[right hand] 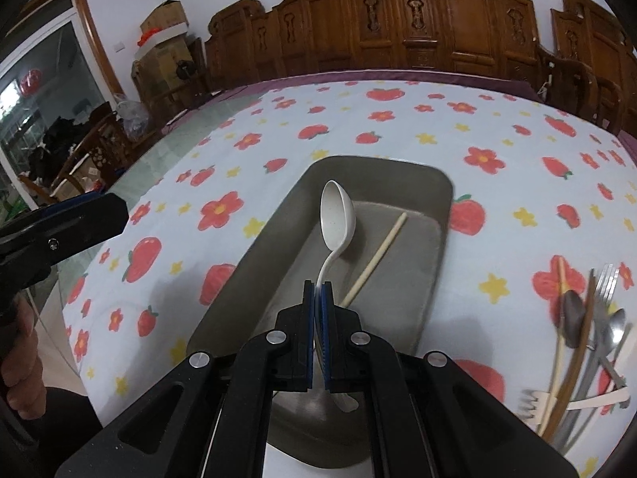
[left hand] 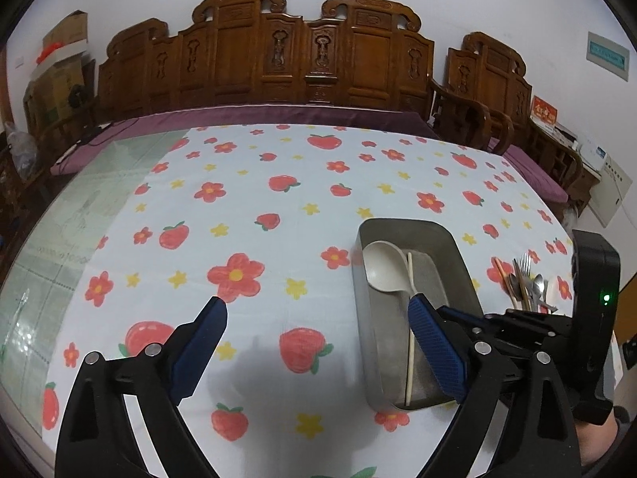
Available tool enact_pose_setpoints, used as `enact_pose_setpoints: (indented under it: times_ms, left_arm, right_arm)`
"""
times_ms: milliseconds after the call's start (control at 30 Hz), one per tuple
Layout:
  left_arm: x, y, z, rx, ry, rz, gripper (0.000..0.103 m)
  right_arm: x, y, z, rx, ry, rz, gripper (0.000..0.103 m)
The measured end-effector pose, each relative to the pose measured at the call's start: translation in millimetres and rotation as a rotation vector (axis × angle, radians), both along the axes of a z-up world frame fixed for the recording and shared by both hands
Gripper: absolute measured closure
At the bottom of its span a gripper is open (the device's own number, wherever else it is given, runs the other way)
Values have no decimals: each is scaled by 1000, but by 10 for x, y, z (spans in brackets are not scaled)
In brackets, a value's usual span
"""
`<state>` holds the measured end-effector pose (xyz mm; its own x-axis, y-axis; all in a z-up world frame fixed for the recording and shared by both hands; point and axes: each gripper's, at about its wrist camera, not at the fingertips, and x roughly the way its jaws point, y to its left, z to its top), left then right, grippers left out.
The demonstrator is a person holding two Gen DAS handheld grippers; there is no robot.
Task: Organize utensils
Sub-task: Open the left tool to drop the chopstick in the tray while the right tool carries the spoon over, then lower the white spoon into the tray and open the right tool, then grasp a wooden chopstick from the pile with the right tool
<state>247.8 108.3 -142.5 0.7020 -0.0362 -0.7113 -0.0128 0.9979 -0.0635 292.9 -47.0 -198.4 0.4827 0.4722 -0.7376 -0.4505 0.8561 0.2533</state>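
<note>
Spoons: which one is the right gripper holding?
The white spoon, pinched by its handle in the right gripper over the tray. The metal spoons lie in the pile beside the tray.

Both wrist cameras look steeply down, close over the tablecloth [left hand: 278, 207], sharing the grey tray [right hand: 434, 263] [left hand: 446, 235]
</note>
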Motion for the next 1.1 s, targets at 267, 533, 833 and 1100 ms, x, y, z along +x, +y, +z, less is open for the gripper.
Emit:
enact_pose_setpoints:
  times_ms: [267, 533, 833, 1100]
  left_arm:
    - [2, -45, -4, 0, 2, -8, 14]
    - [-42, -333, -8, -4, -11, -75, 14]
    - [-147, -760, 27, -35, -45, -157, 14]
    - [-213, -1070, -17, -40, -51, -215, 14]
  right_arm:
    - [-47, -94, 68, 44, -21, 33, 95]
    - [-272, -633, 456, 31, -116, -14, 95]
    - [-526, -1515, 645, -80, -185, -153, 85]
    - [-614, -1986, 415, -112, -148, -261, 85]
